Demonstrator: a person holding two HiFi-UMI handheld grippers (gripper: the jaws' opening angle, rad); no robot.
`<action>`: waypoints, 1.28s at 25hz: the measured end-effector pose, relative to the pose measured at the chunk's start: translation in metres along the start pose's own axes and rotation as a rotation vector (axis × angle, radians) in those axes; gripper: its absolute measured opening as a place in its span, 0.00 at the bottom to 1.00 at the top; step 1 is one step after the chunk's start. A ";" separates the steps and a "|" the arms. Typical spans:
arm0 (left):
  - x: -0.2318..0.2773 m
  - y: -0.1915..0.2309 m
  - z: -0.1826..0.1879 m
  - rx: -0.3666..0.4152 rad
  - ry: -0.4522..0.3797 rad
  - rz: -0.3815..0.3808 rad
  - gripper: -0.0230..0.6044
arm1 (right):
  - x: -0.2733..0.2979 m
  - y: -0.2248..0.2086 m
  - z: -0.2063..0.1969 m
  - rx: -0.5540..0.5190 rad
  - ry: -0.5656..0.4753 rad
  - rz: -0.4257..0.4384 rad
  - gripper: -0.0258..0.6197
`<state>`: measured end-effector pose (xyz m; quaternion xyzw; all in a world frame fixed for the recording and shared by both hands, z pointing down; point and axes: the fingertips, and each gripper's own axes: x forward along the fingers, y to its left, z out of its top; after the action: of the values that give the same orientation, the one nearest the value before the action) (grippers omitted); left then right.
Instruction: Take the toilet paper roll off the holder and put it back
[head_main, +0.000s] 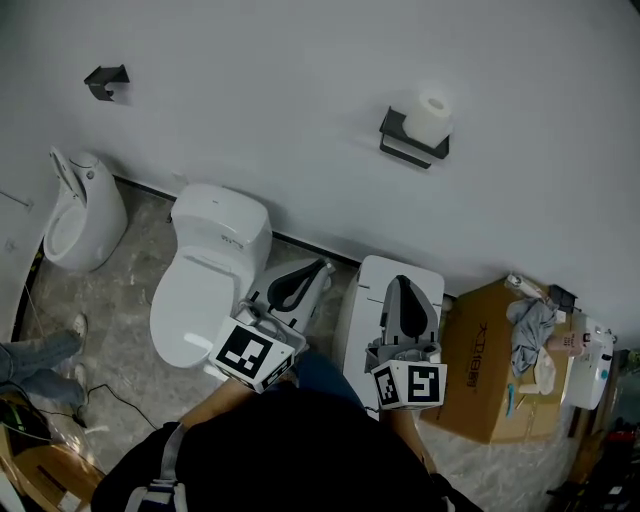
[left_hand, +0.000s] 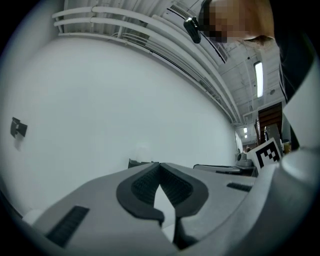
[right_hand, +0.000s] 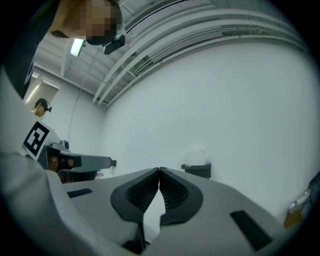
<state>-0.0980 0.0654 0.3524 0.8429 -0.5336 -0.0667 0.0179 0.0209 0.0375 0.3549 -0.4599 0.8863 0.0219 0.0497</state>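
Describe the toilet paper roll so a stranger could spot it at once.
Look at the white wall behind the toilet. Right of the toilet in the head view, a black holder hangs on that wall, and the white roll sits on it. The other black bracket, far left, holds no roll.

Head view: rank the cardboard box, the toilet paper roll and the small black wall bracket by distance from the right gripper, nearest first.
1. Cardboard box: on the floor, just right of the right gripper.
2. Toilet paper roll: ahead, sitting on its holder.
3. Small black wall bracket: far off to the left, empty.
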 end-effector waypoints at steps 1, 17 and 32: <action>0.002 0.001 -0.001 -0.003 0.000 -0.005 0.05 | 0.001 -0.001 -0.001 -0.002 0.002 -0.005 0.08; 0.088 0.031 -0.010 0.024 0.003 -0.087 0.05 | 0.070 -0.051 -0.011 -0.004 -0.036 -0.051 0.08; 0.206 0.072 -0.003 0.016 -0.008 -0.137 0.05 | 0.172 -0.123 -0.010 -0.015 -0.036 -0.060 0.08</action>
<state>-0.0759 -0.1514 0.3436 0.8773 -0.4753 -0.0667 0.0043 0.0222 -0.1741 0.3471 -0.4864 0.8708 0.0351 0.0628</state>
